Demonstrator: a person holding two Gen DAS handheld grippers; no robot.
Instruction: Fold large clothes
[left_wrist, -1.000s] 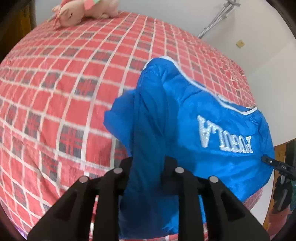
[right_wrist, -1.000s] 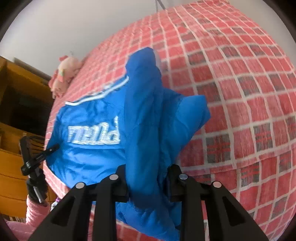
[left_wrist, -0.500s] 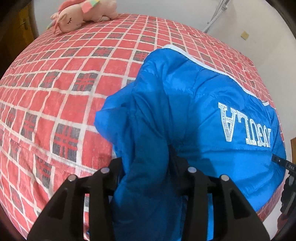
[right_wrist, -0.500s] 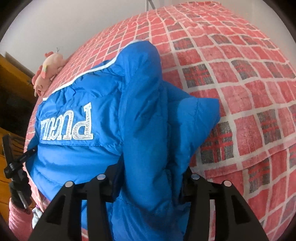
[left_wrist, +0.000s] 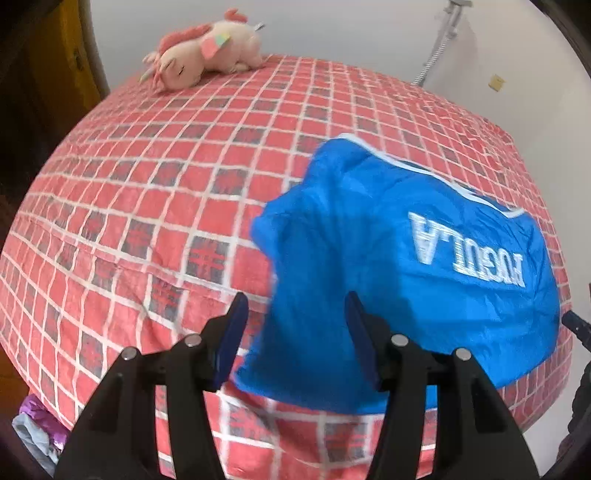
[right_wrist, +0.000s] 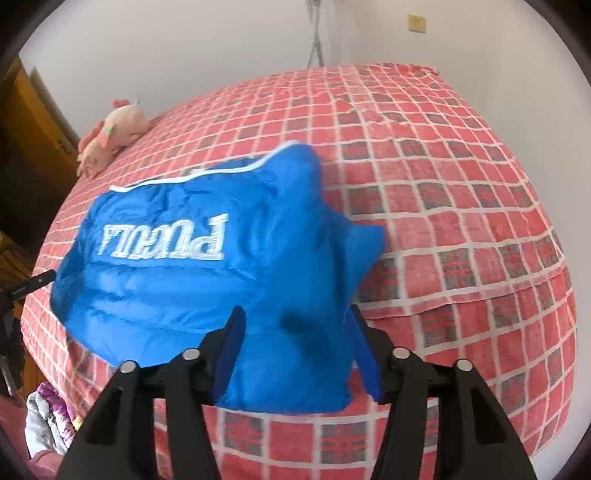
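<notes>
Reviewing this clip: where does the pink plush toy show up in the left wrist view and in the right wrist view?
Left wrist: the pink plush toy lies at the top, left of centre, on the far edge of the red checked bedspread.
Right wrist: the toy sits at the far left, above mid-height, on the bed's far corner.
Shared landmark: the blue jacket with white lettering.

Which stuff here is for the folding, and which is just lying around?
For the folding:
- blue jacket
- left gripper, open
- right gripper, open

Just lying around:
- pink plush toy
- checked red bedspread underneath
- crumpled clothes by the bed
</notes>
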